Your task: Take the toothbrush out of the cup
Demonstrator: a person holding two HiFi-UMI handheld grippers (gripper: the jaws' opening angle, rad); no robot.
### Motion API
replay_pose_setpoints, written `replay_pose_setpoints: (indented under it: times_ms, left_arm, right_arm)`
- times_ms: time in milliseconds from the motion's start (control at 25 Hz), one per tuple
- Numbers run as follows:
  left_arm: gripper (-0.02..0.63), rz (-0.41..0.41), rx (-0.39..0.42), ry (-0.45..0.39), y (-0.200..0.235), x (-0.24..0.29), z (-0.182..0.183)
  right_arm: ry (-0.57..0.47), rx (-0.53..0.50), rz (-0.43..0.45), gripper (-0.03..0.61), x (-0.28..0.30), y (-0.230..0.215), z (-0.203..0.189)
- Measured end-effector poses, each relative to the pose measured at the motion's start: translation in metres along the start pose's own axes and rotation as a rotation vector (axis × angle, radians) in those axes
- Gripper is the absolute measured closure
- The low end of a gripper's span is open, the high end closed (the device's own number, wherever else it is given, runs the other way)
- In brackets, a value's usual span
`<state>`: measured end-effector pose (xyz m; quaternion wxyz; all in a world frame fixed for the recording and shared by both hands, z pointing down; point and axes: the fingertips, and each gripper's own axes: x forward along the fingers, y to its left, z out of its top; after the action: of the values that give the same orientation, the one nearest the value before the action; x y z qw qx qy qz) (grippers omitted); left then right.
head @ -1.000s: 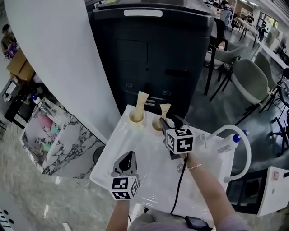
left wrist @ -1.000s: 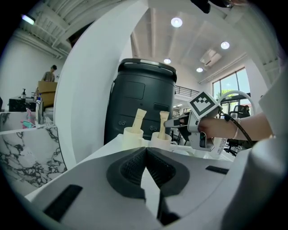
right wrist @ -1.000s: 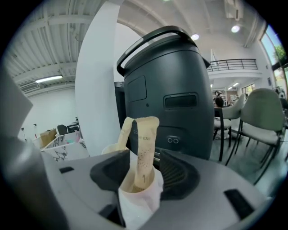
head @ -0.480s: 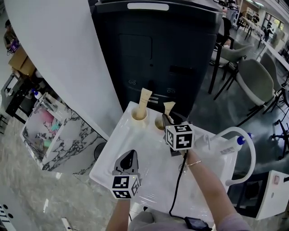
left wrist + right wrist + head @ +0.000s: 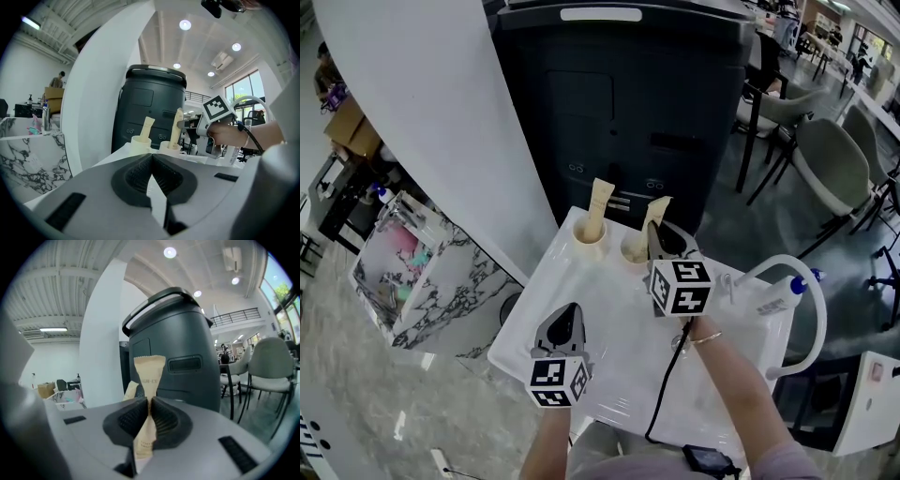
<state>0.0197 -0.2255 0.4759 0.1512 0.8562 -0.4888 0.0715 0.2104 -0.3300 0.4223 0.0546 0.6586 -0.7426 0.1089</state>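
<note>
The right gripper (image 5: 149, 405) is closed on a toothbrush (image 5: 149, 373) in a beige paper wrapper: its jaws have just been closing, and the ribbed pads (image 5: 132, 417) now press the wrapper from both sides. The wrapper's top stands above the pads and its lower part hangs between the jaws. In the head view this gripper (image 5: 660, 236) is held over the far edge of the white worktop (image 5: 609, 323), with the toothbrush (image 5: 656, 211) slanting up from the right cup (image 5: 633, 251). From the left gripper view the toothbrush's (image 5: 176, 126) lower end appears to be inside that cup (image 5: 167, 146). Just to the left stands a second cup (image 5: 587, 234) with another wrapped toothbrush (image 5: 598, 199) leaning in it. The two cups are near each other but not touching. The left gripper (image 5: 151, 161) has its jaws together with nothing between them. It hangs over the near part of the worktop, well apart from both cups (image 5: 567, 314). Behind the worktop stands a large dark bin (image 5: 619, 112), with a white column (image 5: 431, 122) to its left. A marble-patterned block (image 5: 427, 300) sits lower left, a white curved tube (image 5: 811, 300) rises at the worktop's right side, and chairs (image 5: 825, 169) stand beyond it.
</note>
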Motion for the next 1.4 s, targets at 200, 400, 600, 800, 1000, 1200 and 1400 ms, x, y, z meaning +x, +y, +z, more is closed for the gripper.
replay_pose_setpoints:
  times_ms: [200, 400, 600, 800, 1000, 1200, 1400]
  left_arm:
    - [0.614, 0.013, -0.002, -0.028, 0.0, -0.008, 0.008]
    - [0.614, 0.054, -0.009, -0.071, 0.013, -0.027, 0.017]
    - [0.614, 0.136, -0.03, -0.102, 0.049, -0.06, 0.022]
    - [0.614, 0.23, -0.059, -0.113, 0.087, -0.098, 0.02]
    - [0.614, 0.299, -0.086, -0.118, 0.113, -0.129, 0.009]
    - [0.614, 0.364, -0.124, -0.119, 0.137, -0.156, -0.005]
    - [0.614, 0.433, -0.167, -0.128, 0.161, -0.181, -0.018]
  right_arm:
    - [-0.139, -0.022, 0.02, 0.548, -0.026, 0.011, 0.039]
    - [-0.262, -0.052, 0.058, 0.548, -0.054, 0.032, 0.075]
    - [-0.346, -0.177, 0.201, 0.549, -0.079, 0.095, 0.088]
    - [-0.318, -0.363, 0.38, 0.549, -0.088, 0.172, 0.055]
    - [-0.252, -0.587, 0.54, 0.551, -0.088, 0.23, -0.004]
    - [-0.168, -0.825, 0.675, 0.552, -0.085, 0.269, -0.069]
    - [-0.118, -1.018, 0.818, 0.552, -0.084, 0.297, -0.123]
